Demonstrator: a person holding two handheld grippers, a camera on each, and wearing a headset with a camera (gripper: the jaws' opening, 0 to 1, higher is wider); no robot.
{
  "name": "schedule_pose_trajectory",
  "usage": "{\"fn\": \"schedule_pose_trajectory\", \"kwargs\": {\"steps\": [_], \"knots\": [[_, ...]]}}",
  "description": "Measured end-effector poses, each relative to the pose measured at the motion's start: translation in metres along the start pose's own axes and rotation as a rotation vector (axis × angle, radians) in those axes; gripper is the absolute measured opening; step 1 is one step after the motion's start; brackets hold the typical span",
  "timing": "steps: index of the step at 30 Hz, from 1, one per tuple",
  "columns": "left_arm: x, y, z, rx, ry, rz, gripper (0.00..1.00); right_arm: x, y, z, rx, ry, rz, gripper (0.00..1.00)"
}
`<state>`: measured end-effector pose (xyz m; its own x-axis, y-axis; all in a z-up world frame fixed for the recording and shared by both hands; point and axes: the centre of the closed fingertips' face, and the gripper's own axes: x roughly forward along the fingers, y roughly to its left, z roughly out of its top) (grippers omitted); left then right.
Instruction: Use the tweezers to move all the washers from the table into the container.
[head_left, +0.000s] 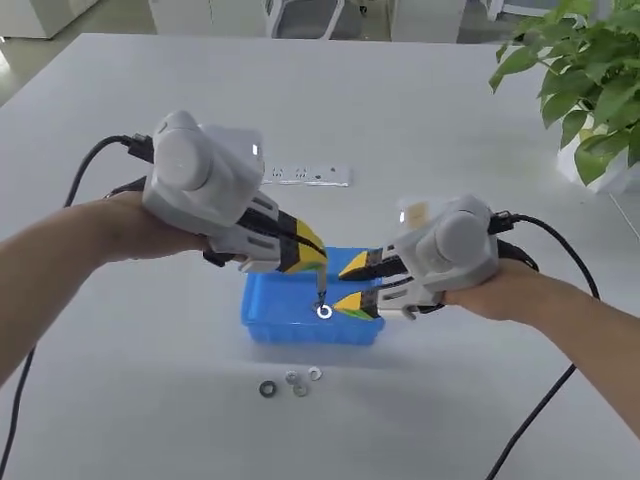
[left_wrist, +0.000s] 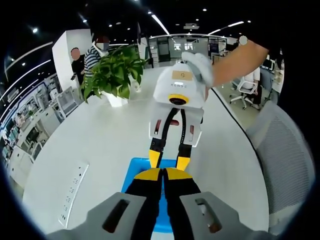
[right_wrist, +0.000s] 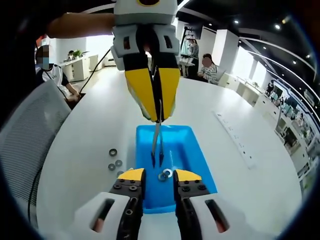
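Tweezers (right_wrist: 156, 142) tips spread, empty, just above the container's (right_wrist: 186, 146) washers (right_wrist: 164, 175); I lift straight clear before fetching table washers (right_wrist: 113, 152).

Left gripper (head_left: 312, 255) and right gripper (head_left: 347, 285): matching build. Housings are light grey, rounded and bulbous. Jaw arms are black and end in yellow wedge tips. A black cable (head_left: 90, 165) leaves the left housing, a second cable (head_left: 560, 265) the right. Right gripper view: grey slotted jaw bases, small screws (right_wrist: 129, 188) in the black sections. A tan label (left_wrist: 182, 75) (lettering too small to read) sits on the right housing.
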<state>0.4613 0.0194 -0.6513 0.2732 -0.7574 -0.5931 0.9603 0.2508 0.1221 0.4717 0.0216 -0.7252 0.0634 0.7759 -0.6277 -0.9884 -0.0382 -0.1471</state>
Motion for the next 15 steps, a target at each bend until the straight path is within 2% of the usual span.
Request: {"fn": "schedule_pose_trajectory", "kwargs": {"steps": [7, 15], "knots": [[-0.01, -0.012, 0.011, 0.012, -0.01, -0.003, 0.05, -0.016, 0.007, -0.003, 0.02, -0.004, -0.027, 0.26], [-0.016, -0.027, 0.013, 0.022, 0.003, -0.011, 0.05, -0.03, 0.02, -0.009, 0.049, 0.001, -0.041, 0.3]]}}
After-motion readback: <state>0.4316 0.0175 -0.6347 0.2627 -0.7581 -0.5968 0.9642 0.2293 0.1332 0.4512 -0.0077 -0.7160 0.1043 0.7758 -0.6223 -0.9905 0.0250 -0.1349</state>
